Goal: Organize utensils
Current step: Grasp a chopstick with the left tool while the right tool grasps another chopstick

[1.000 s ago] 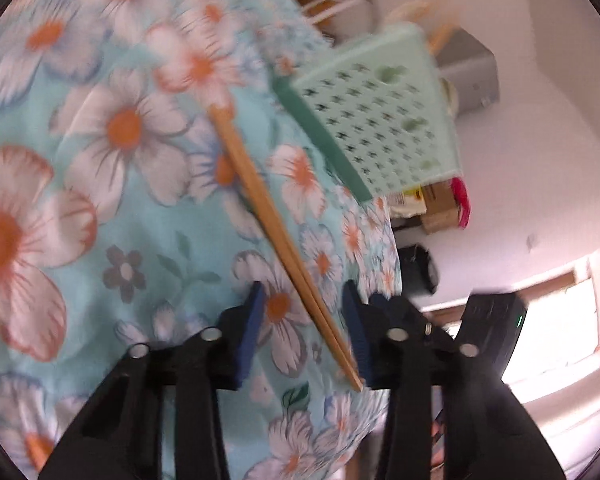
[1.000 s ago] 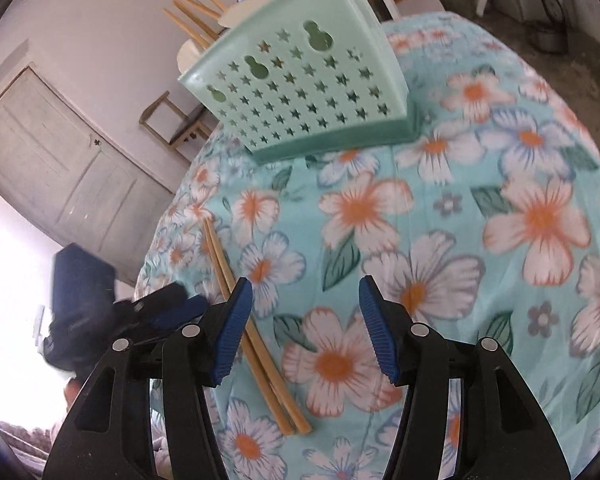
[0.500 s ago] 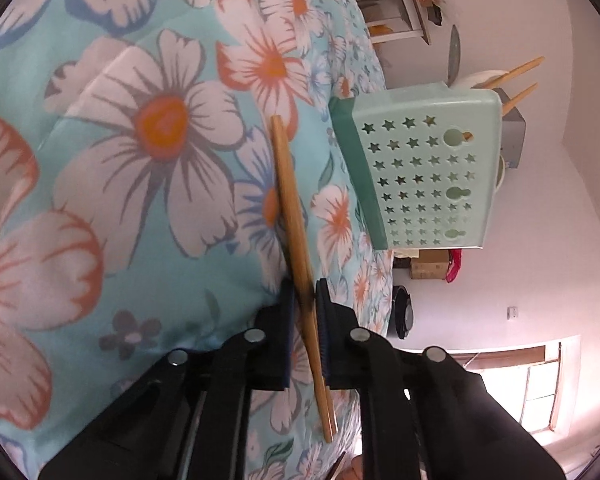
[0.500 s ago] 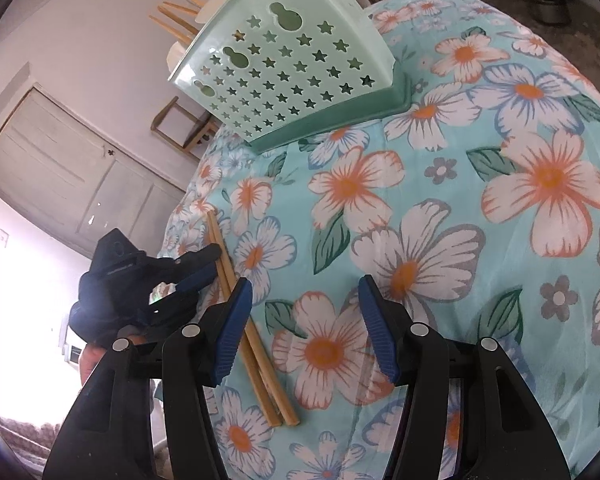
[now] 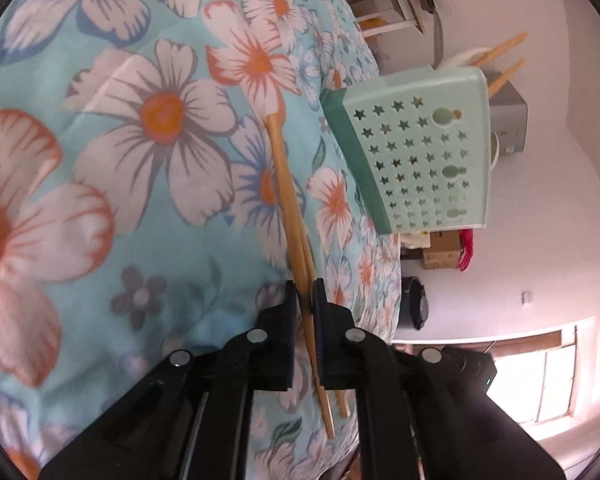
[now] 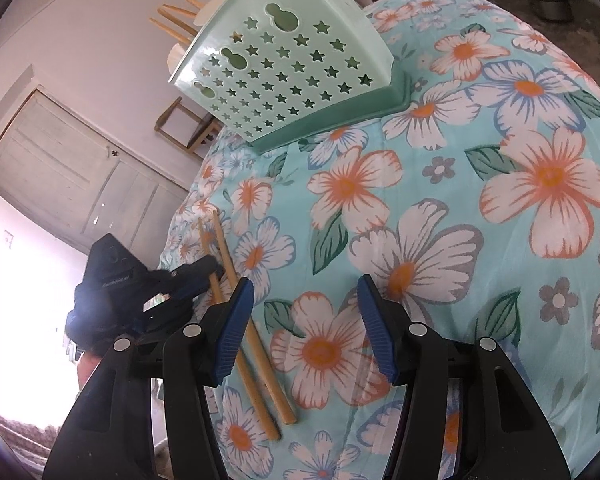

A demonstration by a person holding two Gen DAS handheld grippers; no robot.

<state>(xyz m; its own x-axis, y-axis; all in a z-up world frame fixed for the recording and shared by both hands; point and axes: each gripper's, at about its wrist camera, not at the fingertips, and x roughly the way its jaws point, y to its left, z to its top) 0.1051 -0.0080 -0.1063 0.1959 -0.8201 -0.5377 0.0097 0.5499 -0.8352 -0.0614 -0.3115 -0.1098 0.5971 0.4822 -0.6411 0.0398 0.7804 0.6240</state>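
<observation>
Two wooden chopsticks (image 5: 288, 196) lie on the floral tablecloth (image 5: 148, 168). My left gripper (image 5: 305, 304) is shut on one chopstick near its middle; the other chopstick lies right beside it. In the right wrist view the left gripper (image 6: 210, 270) shows at the left, closed on the farther chopstick (image 6: 216, 292), with the nearer chopstick (image 6: 252, 328) on the cloth. The mint-green utensil holder (image 5: 420, 152) with star holes stands beyond, also in the right wrist view (image 6: 288, 68). My right gripper (image 6: 306, 320) is open and empty above the cloth, right of the chopsticks.
More chopsticks (image 6: 176, 20) and a white spoon stick out of the holder's top. The table edge (image 5: 396, 264) drops off just past the chopsticks. A wooden chair (image 6: 184, 124) and a door (image 6: 68, 168) stand behind the table.
My left gripper went from open around the chopsticks to shut on one chopstick. The right gripper stayed open and drifted slightly nearer the chopsticks.
</observation>
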